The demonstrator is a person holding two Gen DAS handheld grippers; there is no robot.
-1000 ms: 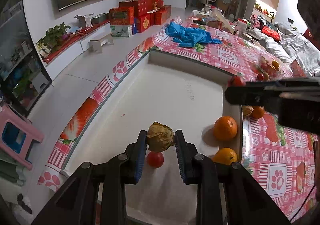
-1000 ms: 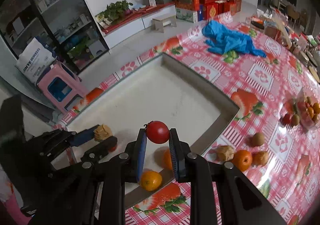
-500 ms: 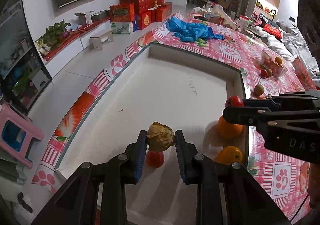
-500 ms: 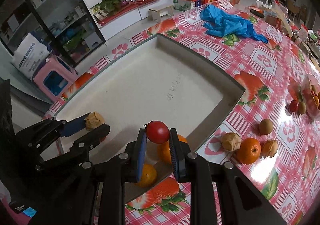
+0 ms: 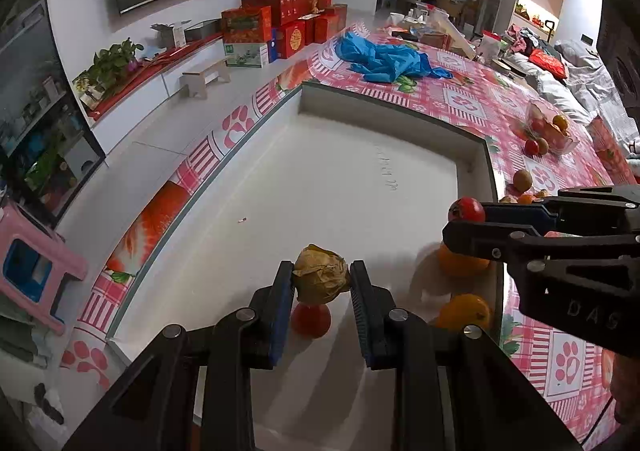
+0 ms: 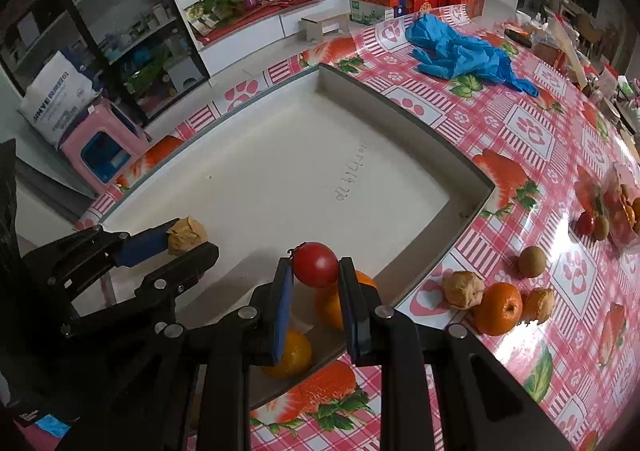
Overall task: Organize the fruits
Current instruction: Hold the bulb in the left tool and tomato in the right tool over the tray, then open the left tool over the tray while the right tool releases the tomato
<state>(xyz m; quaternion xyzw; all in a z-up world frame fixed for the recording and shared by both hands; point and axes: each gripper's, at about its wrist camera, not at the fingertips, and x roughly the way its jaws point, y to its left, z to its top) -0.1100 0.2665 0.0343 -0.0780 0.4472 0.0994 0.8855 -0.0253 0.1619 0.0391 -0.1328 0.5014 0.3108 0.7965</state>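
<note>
I have both grippers over the near end of the white tray point(image 5: 360, 179), ready to sort by kind. My left gripper point(image 5: 321, 283) is clamped on a brown wrinkled fruit point(image 5: 320, 278), above a red one point(image 5: 311, 319) in the tray. My right gripper point(image 6: 316, 271) pinches a tomato point(image 6: 315, 264) above two oranges point(image 6: 332, 305) in the tray's corner.

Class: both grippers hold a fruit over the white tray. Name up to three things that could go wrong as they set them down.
1. The left gripper holds the wrinkled brown fruit right above a red fruit in the tray; lowered straight, it may land on it.
2. The right gripper's tomato hangs over two oranges; dropped, it could bounce or roll.
3. The grippers are close and might collide.
</note>
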